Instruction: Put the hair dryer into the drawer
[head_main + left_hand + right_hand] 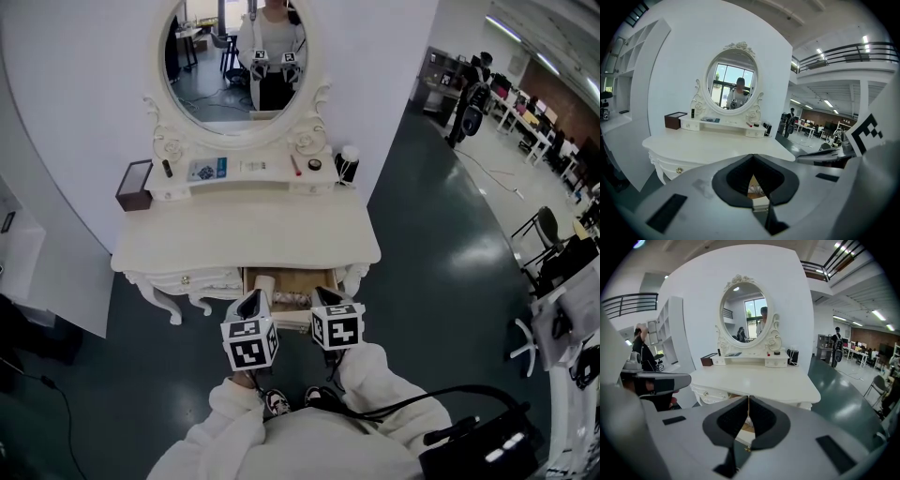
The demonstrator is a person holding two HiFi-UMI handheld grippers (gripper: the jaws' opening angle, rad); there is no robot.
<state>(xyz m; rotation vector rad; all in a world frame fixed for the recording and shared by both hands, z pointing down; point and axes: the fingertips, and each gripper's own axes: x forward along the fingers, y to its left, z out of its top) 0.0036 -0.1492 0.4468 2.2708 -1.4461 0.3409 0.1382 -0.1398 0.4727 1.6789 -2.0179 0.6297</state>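
Observation:
A white dressing table (244, 239) stands in front of me with its middle drawer (281, 277) pulled open. A pale grey object (287, 298) that looks like the hair dryer lies inside the drawer, partly hidden by the grippers. My left gripper (251, 302) hangs over the drawer's front left corner, and in the left gripper view its tips (753, 157) meet with nothing between them. My right gripper (325, 298) is over the front right corner, and in the right gripper view its jaws (749, 399) are likewise shut and empty.
An oval mirror (239, 56) rises behind the tabletop. The shelf holds a brown box (134, 185), small items and a black container (348, 164). A person (473, 98) stands far right. Chairs and desks (548, 230) line the right side.

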